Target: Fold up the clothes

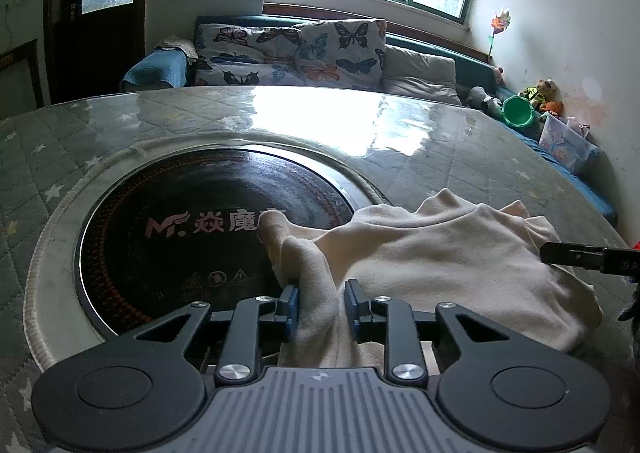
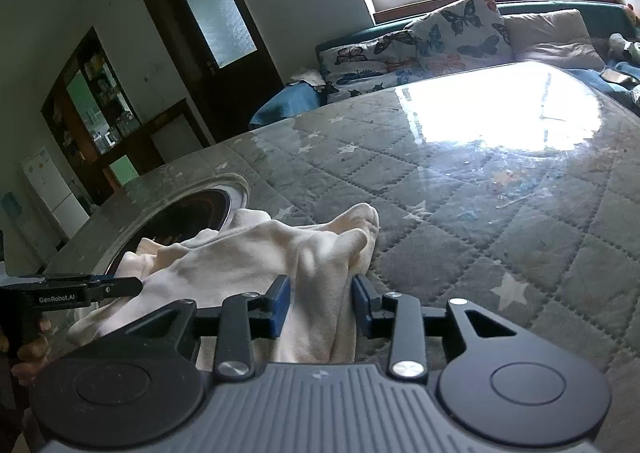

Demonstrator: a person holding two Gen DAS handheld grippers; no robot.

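Observation:
A cream garment [image 1: 440,253] lies bunched on the table, its left part draped over the black round hob [image 1: 180,221]. My left gripper [image 1: 321,305] is open at the garment's near left edge. A raised fold stands between its blue pads, against the left one and clear of the right one. In the right wrist view the same garment [image 2: 248,253] rises in a ridge between the pads of my right gripper [image 2: 320,301], which is open around it. One finger of the right gripper [image 1: 568,253] reaches in over the cloth's right side.
The table [image 1: 440,157] has a grey quilted star cover under a glossy sheet. The hob [image 2: 192,213] is sunk into it at the left. Behind stands a sofa with butterfly cushions [image 1: 296,53], and a green bucket [image 1: 518,111] and toys are at the far right. A hand [image 2: 28,353] holds the left gripper.

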